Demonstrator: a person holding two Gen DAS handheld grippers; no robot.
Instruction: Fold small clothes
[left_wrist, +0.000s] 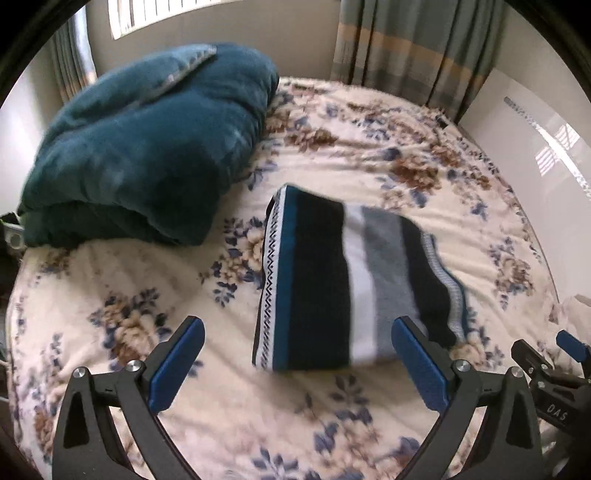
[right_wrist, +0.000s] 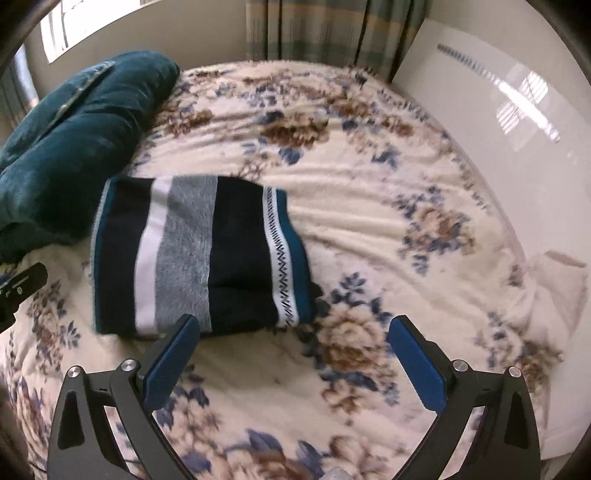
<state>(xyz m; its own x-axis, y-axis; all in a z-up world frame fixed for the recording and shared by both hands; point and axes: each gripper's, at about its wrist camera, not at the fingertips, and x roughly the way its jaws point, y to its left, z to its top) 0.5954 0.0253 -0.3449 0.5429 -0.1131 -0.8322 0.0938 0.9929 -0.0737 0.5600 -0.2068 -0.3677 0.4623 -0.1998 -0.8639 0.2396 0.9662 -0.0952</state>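
A striped knit garment (left_wrist: 343, 280), folded into a compact rectangle with navy, white, grey and teal bands, lies on the floral bed cover (left_wrist: 229, 413). My left gripper (left_wrist: 299, 347) is open and empty just in front of its near edge. In the right wrist view the same garment (right_wrist: 199, 254) lies to the front left. My right gripper (right_wrist: 295, 345) is open and empty, its left fingertip (right_wrist: 184, 332) at the garment's near edge. The right gripper also shows at the right edge of the left wrist view (left_wrist: 554, 365).
A bundled dark teal blanket (left_wrist: 147, 144) sits at the back left of the bed. A glossy white cabinet (right_wrist: 498, 110) stands along the bed's right side. Striped curtains (left_wrist: 413, 44) hang behind. A pale cloth (right_wrist: 557, 280) lies at the right edge.
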